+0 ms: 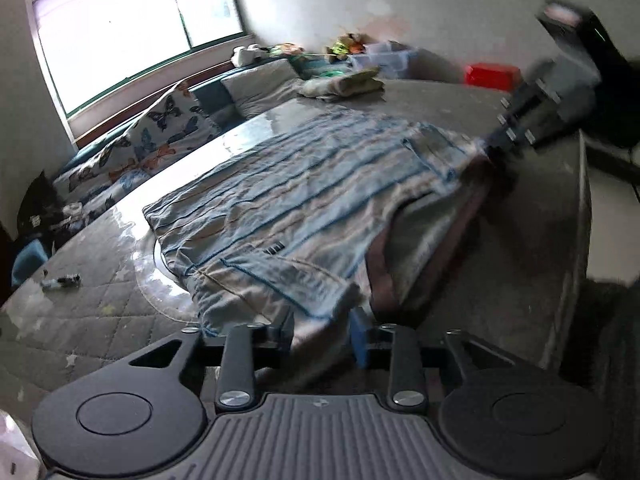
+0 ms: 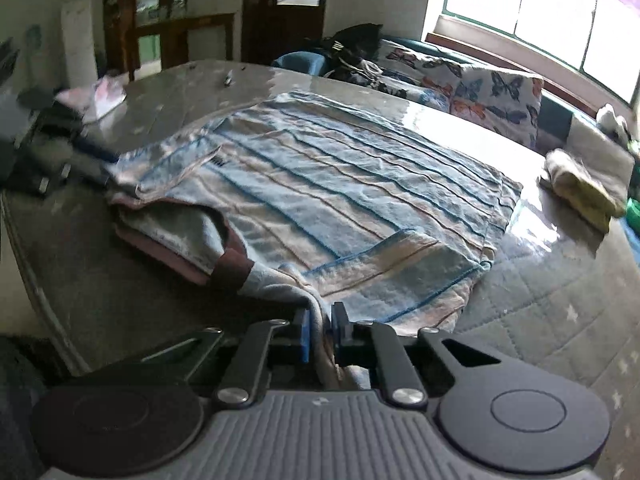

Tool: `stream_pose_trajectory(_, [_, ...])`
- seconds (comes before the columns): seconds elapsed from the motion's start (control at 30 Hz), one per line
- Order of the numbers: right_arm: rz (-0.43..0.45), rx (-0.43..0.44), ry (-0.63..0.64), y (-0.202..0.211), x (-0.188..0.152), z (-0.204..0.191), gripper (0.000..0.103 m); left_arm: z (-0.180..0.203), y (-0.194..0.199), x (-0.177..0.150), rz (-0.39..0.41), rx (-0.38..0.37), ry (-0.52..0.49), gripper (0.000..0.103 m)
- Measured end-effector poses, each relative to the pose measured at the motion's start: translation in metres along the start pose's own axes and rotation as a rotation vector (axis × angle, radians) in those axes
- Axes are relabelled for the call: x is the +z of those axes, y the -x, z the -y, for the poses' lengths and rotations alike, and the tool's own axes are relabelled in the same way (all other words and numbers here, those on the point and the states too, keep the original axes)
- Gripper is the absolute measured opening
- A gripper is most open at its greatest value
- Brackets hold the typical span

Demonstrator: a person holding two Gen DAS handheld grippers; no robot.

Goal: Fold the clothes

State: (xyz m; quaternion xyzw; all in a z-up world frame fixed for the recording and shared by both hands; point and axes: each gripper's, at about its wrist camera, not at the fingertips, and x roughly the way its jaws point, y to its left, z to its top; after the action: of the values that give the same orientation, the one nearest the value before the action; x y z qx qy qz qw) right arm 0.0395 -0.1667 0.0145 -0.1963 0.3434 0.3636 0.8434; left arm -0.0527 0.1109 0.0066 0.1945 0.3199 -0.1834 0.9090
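I see the table under its quilted grey cover, with a butterfly-print cushion on the sofa beyond. The striped shirt lies spread flat across the middle of the table. A folded pile of clothes sits near the far edge, clear of the shirt. My right tongs are clamped on the shirt's near corner. My left tongs stand apart, the shirt's edge between them, unpinched. A small dark object lies off to the side.
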Motion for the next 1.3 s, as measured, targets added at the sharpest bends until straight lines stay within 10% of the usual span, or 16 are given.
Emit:
stream_pose_trajectory(0.37, [0.006, 0.012, -0.101, -0.006, 0.013, 0.015, 0.008, 0.019, -0.02, -0.005, -0.008, -0.036, -0.154, 0.05])
stream_pose_trajectory(0.53, [-0.004, 0.006, -0.072, -0.01, 0.012, 0.01, 0.009, 0.008, -0.028, -0.001, -0.021, -0.05, -0.113, 0.011])
stream_pose_trajectory(0.93, [-0.011, -0.115, 0.23, -0.005, -0.025, -0.031, 0.032, 0.002, -0.019, 0.001, -0.003, -0.015, -0.032, 0.008])
stream_pose_trajectory(1.3, [0.007, -0.092, 0.133, -0.006, -0.021, -0.019, 0.007, 0.011, -0.019, -0.01, -0.026, 0.038, -0.095, 0.009])
